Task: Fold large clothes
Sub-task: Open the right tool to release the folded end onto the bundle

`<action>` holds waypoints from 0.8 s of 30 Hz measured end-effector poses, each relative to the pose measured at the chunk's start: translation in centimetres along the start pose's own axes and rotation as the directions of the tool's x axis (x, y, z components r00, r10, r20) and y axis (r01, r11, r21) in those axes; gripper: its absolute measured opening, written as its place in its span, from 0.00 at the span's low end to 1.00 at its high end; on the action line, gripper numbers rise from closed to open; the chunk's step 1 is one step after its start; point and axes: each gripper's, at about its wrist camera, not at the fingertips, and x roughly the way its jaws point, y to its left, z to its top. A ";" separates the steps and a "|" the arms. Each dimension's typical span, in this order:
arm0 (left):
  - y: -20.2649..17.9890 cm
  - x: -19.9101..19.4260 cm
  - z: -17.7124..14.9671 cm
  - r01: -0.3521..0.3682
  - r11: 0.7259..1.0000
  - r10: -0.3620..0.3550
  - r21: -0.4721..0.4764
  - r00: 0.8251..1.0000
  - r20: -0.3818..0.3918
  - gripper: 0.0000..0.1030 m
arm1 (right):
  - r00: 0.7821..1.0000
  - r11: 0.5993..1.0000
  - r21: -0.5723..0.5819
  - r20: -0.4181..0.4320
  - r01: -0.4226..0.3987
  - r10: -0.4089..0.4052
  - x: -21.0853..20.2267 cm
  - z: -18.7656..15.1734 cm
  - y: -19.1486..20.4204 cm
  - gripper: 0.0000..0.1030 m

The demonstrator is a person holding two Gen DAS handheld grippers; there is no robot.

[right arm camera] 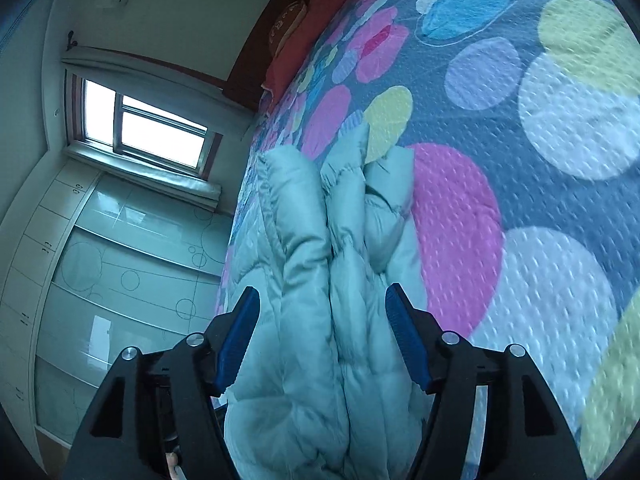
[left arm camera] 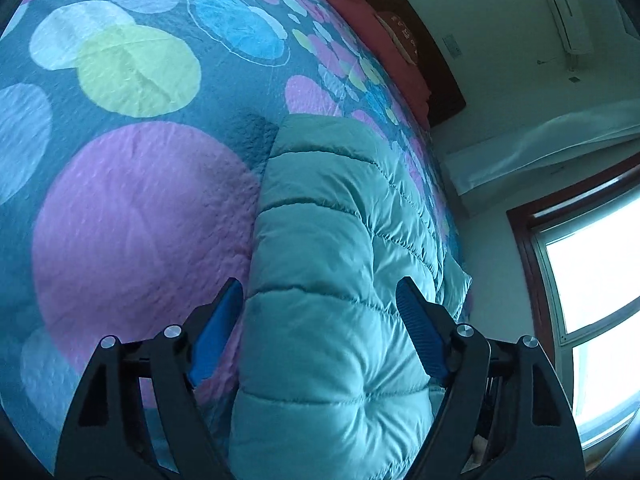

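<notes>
Left wrist view: the left gripper (left arm camera: 320,304), black-framed with blue ribbed pads, stands spread wide, its fingers straddling a pale teal quilted puffer jacket (left arm camera: 332,280) without pinching it. The jacket lies on a grey-blue quilted bedspread printed with large pink, yellow and pale blue circles (left arm camera: 132,220), running from 6 o'clock toward 12 o'clock as a long narrow bundle; its padded bulk rises between the pads. At 1 o'clock a red pillow (left arm camera: 384,40) rests against a dark wooden headboard (left arm camera: 436,76); at 3 o'clock a bright window (left arm camera: 592,280) shows.

Right wrist view: the right gripper (right arm camera: 322,312), likewise spread, brackets the same jacket, here seen as several lengthwise folds stacked side by side, with a sleeve-like flap lying loose at 1 o'clock of the pads. Neither pair of pads appears to press the fabric.

The two tools probably sit at opposite ends of the bundle so that both ends can be seized together and doubled over evenly. The padding looks springy and slippery, so a shallow grasp may slide off.

No containers are visible; a glossy white wardrobe with circle motifs (right arm camera: 120,280) stands closed at 9 o'clock.
</notes>
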 end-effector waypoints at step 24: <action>0.0 3.3 0.6 -0.113 0.994 0.113 0.005 0.993 -0.038 0.76 | 0.999 0.986 0.163 0.008 -0.045 0.044 -0.1 0.4 -5.0 0.49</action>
